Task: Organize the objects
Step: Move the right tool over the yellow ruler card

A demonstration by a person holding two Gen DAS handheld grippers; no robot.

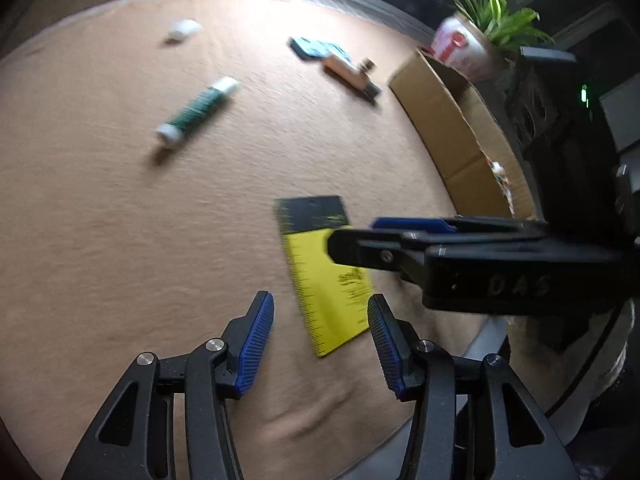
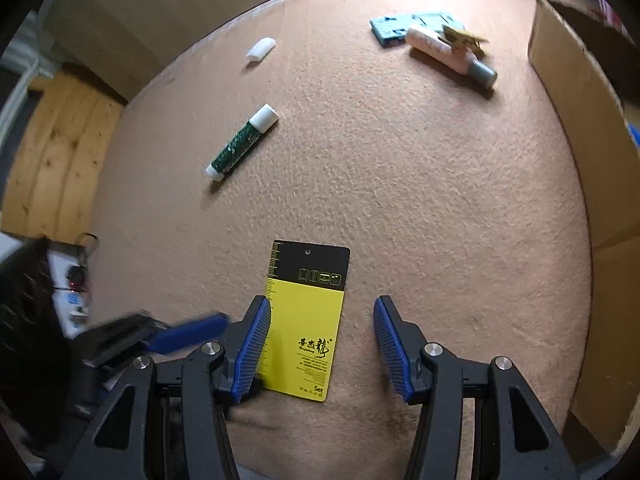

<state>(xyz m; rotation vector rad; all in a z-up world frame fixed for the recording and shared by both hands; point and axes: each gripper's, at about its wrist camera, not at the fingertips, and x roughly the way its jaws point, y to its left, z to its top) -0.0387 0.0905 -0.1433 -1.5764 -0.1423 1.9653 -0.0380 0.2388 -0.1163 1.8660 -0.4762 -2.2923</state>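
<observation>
A yellow and black card (image 1: pixel 320 280) lies flat on the tan felt table (image 1: pixel 120 220). My left gripper (image 1: pixel 320 344) hangs open just above the card's near end, touching nothing. My right gripper (image 1: pixel 376 234) reaches in from the right over the card's right edge. In the right wrist view the same card (image 2: pixel 308 312) sits between the open fingers of my right gripper (image 2: pixel 322 346); the left pad overlaps the card's left edge, and I cannot tell whether it touches. One blurred blue finger (image 2: pixel 188 334) of my left gripper shows at the left.
Farther off lie a green tube (image 2: pixel 242 144), a small white block (image 2: pixel 261 49), a teal flat piece (image 2: pixel 412 26), a pink tube (image 2: pixel 444 54) and a gold clip (image 2: pixel 464 38). An open cardboard box (image 2: pixel 580 120) stands along the right; a potted plant (image 1: pixel 492 12) is behind it.
</observation>
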